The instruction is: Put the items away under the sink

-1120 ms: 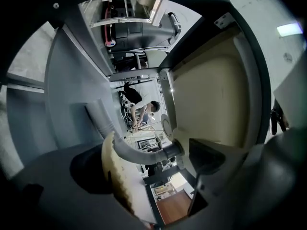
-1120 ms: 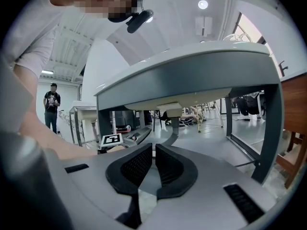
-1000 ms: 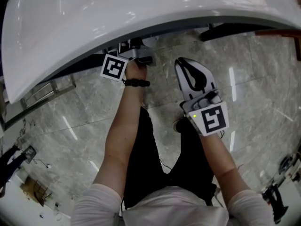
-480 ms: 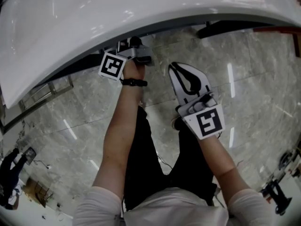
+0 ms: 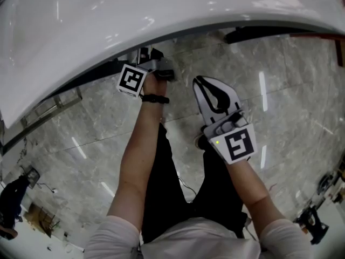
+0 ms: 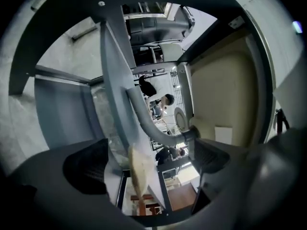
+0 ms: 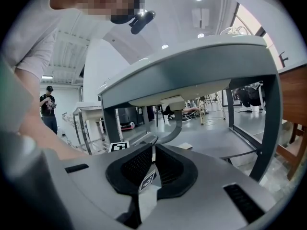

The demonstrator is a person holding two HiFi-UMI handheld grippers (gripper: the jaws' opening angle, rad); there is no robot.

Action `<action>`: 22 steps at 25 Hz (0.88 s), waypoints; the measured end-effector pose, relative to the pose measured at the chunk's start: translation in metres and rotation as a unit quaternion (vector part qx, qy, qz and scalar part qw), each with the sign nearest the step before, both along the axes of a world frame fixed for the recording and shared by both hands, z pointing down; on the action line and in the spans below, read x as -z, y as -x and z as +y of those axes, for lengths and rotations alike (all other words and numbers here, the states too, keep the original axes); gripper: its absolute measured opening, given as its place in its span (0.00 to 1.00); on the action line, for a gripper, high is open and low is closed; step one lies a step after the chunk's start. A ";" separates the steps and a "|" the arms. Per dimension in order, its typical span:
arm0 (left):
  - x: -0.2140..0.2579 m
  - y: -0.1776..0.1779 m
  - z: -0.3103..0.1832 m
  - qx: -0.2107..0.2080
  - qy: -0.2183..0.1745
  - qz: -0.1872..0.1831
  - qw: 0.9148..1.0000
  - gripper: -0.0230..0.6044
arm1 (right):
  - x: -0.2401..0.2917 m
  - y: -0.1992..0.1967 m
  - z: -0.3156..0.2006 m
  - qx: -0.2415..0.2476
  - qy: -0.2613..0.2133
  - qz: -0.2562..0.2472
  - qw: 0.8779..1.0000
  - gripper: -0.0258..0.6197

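Note:
My left gripper (image 6: 148, 163) is turned on its side and reaches in beneath the white sink (image 5: 135, 15). Its jaws stand wide apart. A thin pale tan item (image 6: 139, 169) shows edge-on in the gap and neither pad touches it; I cannot tell what it is. In the head view only that gripper's marker cube (image 5: 132, 80) and body show, its jaws hidden by the sink's rim. My right gripper (image 5: 202, 82) hangs in front of the sink over the floor, shut with nothing in it (image 7: 153, 153).
A grey drain pipe (image 6: 144, 121) curves down from the basin's underside, also seen in the right gripper view as the pipe (image 7: 175, 124). Dark metal frame legs (image 7: 266, 128) carry the sink. Grey marble floor (image 5: 302, 90) lies below. A person (image 7: 48, 107) stands far off.
The left gripper's marker cube has shifted slightly right and down under the sink's rim. The right gripper drifted a little left, staying shut.

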State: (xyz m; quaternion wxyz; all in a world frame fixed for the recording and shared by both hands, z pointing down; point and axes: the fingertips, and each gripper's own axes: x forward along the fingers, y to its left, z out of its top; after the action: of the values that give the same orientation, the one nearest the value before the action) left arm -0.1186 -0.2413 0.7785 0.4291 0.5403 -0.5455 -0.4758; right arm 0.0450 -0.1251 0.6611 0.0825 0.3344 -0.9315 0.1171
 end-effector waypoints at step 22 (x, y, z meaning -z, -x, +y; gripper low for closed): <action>0.063 -0.069 0.115 -0.144 0.027 -0.054 0.988 0.83 | 0.071 -0.005 0.026 0.032 0.041 0.035 0.998 0.11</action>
State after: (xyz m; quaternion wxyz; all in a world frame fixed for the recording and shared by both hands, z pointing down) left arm -0.0491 -0.1266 0.7160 0.4778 0.6264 -0.4971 -0.3636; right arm 0.0499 -0.0989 0.5905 0.1320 0.3042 -0.9329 0.1406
